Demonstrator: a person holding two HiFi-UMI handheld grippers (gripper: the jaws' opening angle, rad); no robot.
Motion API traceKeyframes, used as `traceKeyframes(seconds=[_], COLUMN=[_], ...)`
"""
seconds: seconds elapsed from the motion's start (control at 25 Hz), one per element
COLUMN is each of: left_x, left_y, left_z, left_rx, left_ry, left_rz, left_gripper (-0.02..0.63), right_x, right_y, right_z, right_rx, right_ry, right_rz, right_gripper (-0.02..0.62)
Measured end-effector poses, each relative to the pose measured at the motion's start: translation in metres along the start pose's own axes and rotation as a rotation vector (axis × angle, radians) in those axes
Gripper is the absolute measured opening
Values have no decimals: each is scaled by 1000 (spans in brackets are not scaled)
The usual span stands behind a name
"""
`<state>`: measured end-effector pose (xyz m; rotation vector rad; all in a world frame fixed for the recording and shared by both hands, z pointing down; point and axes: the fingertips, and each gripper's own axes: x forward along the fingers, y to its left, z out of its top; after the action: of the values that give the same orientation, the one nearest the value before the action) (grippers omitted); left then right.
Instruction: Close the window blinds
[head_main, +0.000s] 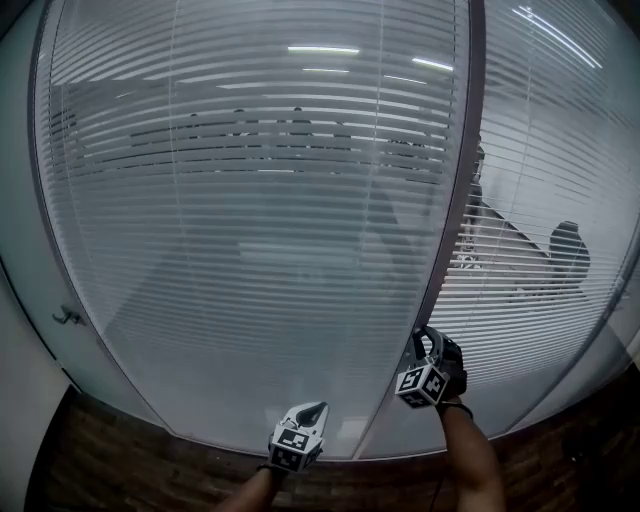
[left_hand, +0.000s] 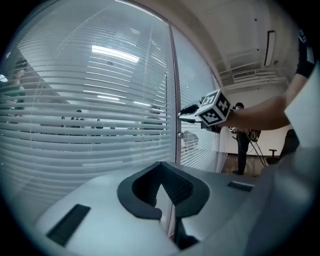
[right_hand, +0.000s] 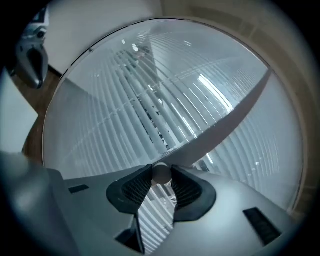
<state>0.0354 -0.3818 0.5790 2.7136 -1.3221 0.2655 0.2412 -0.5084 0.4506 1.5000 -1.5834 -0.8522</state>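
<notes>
White slatted blinds hang behind glass, their slats tilted partly open so a room shows through. A dark upright frame post splits the glazing. My right gripper is at this post, rolled on its side, shut on a small round knob that sits squeezed between its pads. From the left gripper view the right gripper reaches level against the post. My left gripper hangs lower and to the left, close to the glass, jaws shut with nothing between them.
A second blind panel fills the glass right of the post. A small metal handle sticks out at the left edge. Dark wood flooring runs along the bottom. A person stands far off at the right.
</notes>
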Motion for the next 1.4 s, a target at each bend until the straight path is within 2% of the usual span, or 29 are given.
traceKeyframes(seconds=[0.32,0.52,0.6,0.72,0.76,0.88,0.96,1.0,1.08,1.12,1.24,1.32,1.4], left_x=[1,1,2,2,3,3,2,2,2,2,0,0,0], left_y=[-2,-1,-1,-2,-2,-4,-5,-6,-7,-6,-4,-5,-6], left_z=[1,1,-1,-1,-1,0,4,5,3,1,-1,-3,-4], left_rx=[10,21,26,33,35,30,23,22,22,20,17,15,15], left_ry=[9,10,16,17,18,16,8,7,11,15,30,32,20], left_rz=[-6,-4,-8,-14,-15,-14,-10,-9,-11,-13,-7,-8,-13], left_gripper=[-5,-5,-5,-5,-5,-5,-5,-5,-5,-5,-5,-5,-5], right_x=[-1,-5,-5,-6,-5,-3,-2,-3,-3,-3,-4,-4,-5], right_y=[8,20,26,43,45,27,19,18,19,21,24,19,17], right_z=[0,8,5,8,7,-8,-11,-11,-8,-6,6,2,1], right_rx=[-543,-817,-879,-849,-874,-1178,-1276,-1278,-1207,-1135,-828,-691,-483], right_ry=[5,-63,-80,-140,-138,-9,27,26,7,-8,-60,-33,-16], right_rz=[-27,14,51,101,97,16,-16,-21,-13,-3,14,-6,3], right_gripper=[127,127,127,127,127,127,127,127,127,127,128,129,141])
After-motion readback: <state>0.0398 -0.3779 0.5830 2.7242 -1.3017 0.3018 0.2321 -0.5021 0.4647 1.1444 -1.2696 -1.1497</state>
